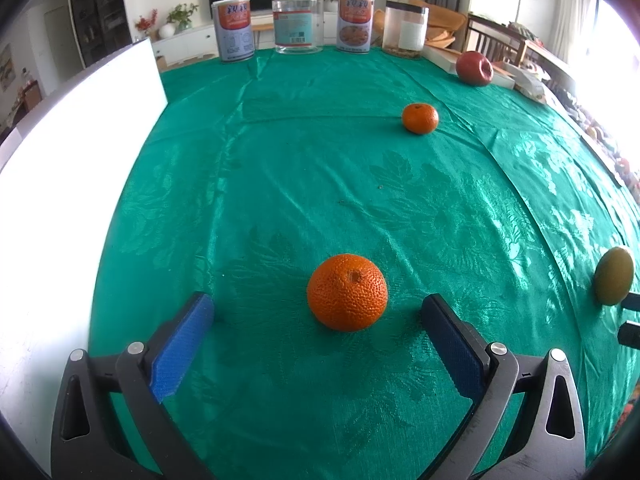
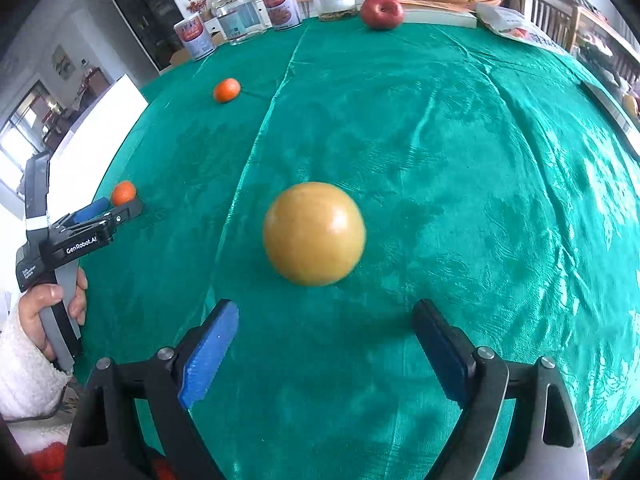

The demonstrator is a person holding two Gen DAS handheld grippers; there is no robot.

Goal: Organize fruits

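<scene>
A large orange lies on the green tablecloth just ahead of my open, empty left gripper, slightly right of centre between its blue pads. A smaller orange lies farther back, and a red apple sits near the far right edge. A yellow round fruit lies just ahead of my open, empty right gripper; it also shows in the left wrist view. The right wrist view shows the left gripper by the large orange, the small orange and the apple.
Two printed cans, a clear jar and a clear container stand along the far table edge. A white board stands at the left. White boxes and a bag lie at the far right.
</scene>
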